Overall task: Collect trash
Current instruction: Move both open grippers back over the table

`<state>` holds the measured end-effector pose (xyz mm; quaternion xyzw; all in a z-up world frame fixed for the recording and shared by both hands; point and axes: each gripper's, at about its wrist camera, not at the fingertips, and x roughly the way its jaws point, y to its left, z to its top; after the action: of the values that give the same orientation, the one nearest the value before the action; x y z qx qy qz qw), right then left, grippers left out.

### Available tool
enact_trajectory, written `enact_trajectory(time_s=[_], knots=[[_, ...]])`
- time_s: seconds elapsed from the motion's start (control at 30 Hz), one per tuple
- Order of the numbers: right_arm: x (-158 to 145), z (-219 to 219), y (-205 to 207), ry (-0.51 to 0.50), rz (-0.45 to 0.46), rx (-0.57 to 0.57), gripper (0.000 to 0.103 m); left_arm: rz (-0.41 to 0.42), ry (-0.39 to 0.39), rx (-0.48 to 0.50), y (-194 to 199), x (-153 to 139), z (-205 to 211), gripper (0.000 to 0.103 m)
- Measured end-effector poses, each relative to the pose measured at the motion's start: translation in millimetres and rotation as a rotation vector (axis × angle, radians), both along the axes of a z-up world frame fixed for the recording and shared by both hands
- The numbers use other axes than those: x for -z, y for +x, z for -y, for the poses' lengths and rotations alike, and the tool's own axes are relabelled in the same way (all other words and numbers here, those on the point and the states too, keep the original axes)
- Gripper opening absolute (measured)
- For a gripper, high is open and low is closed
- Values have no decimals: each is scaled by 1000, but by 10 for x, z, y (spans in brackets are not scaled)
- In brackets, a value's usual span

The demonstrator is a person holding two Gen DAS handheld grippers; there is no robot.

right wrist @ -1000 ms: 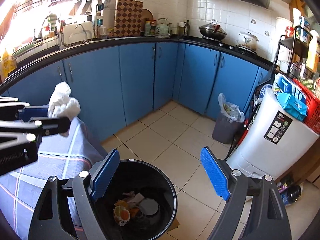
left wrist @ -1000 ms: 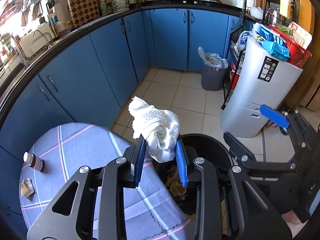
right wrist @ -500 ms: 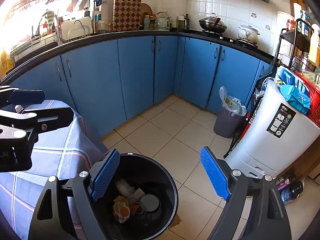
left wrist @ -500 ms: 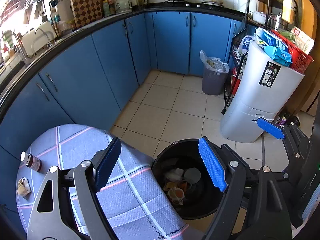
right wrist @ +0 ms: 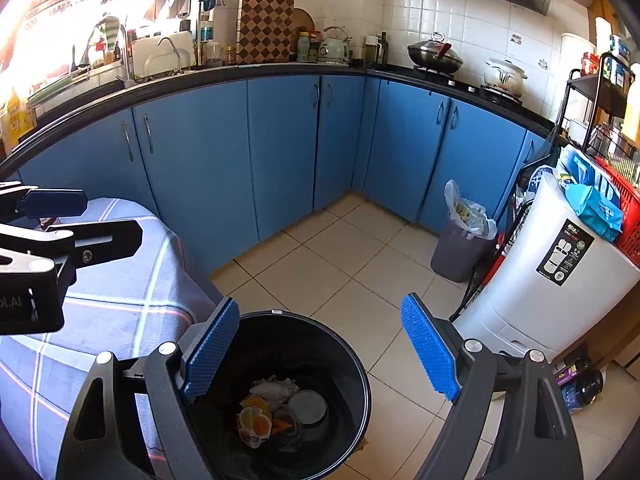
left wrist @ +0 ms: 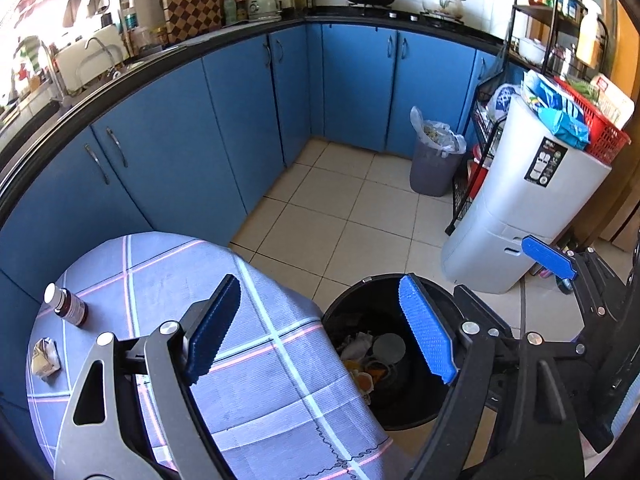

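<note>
Blue cabinets (right wrist: pixel 208 168) under a black countertop (right wrist: pixel 280 70); beige tiled floor (left wrist: pixel 328 216); a blue-grey cloth crossed by white and pink lines covers the table (left wrist: pixel 168 264); black bin (right wrist: pixel 344 344) holds white and possibly orange scraps (right wrist: pixel 260 420).

Glossy black plastic bin (right wrist: pixel 352 364) — woven tablecloth (left wrist: pixel 256 360)

Both grippers (left wrist: pixel 320 332) (right wrist: pixel 320 344) are black frames with silver screws. Blue ribbed pads (right wrist: pixel 430 350) line the fingers.
</note>
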<state>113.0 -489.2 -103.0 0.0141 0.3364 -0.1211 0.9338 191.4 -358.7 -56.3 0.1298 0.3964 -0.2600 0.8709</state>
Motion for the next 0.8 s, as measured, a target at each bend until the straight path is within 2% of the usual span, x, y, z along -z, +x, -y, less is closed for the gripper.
enact_trajectory(time_s=[0.1,0.2,0.27,0.4,0.67,0.8], knots=[[-65,-62,-19,0,13,-7,81,0,-21,-17,-9,-59,-155,86],[-150,-147,-44,11,26,-26,81,-19,-71,-21,-31,-122,-330,99],[-197,-191,-70,18,42,-38,94,-22,-92,-33,-47,-162,-442,99],[-318,-312,-121,20,68,-46,95,-2,-93,-60,-110,-235,-657,99],[-440,-548,-175,-1,55,-81,96,41,-92,-80,-256,-295,-1014,100],[-476,-701,-199,-23,46,-91,96,34,-91,-95,-293,-283,-1185,100]])
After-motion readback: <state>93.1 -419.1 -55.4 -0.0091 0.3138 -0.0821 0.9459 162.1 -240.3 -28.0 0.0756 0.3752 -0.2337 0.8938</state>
